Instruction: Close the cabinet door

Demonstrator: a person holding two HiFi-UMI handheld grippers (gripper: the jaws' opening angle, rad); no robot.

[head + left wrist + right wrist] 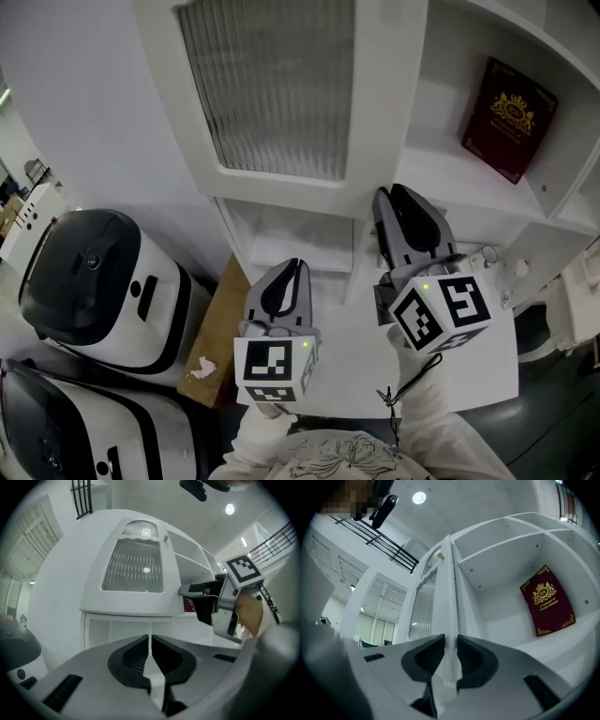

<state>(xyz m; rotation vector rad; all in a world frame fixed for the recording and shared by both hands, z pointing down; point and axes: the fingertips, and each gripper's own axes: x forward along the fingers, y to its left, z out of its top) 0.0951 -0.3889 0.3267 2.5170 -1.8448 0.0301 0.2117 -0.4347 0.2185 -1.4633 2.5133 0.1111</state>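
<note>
1. Head view: the cabinet door [281,84], with its ribbed pane, fills 12 o'clock and stands out from the cabinet front, overhanging the low compartment beneath; open shelves [450,183] at 2 o'clock hold a red book [507,118]; the right gripper [392,195] reaches up to the door's lower right corner; the left gripper [294,264] hangs lower, near 6 o'clock, apart from the door; white and black appliances [94,281] sit at 8 o'clock.
2. Left gripper view: we see its jaws pressed together with only a slit between them and nothing held; the door faces us at 12 o'clock, with the right gripper at 3 o'clock by its edge.
3. Right gripper view: the door's edge, with a small knob [439,555] near its top, runs down from 12 o'clock into the jaws, which we judge clenched on it; how far the door is ajar we cannot tell. We judge the grasp made and the swing not yet done; the next move calls for easing that edge in an arc back to the frame.
</note>
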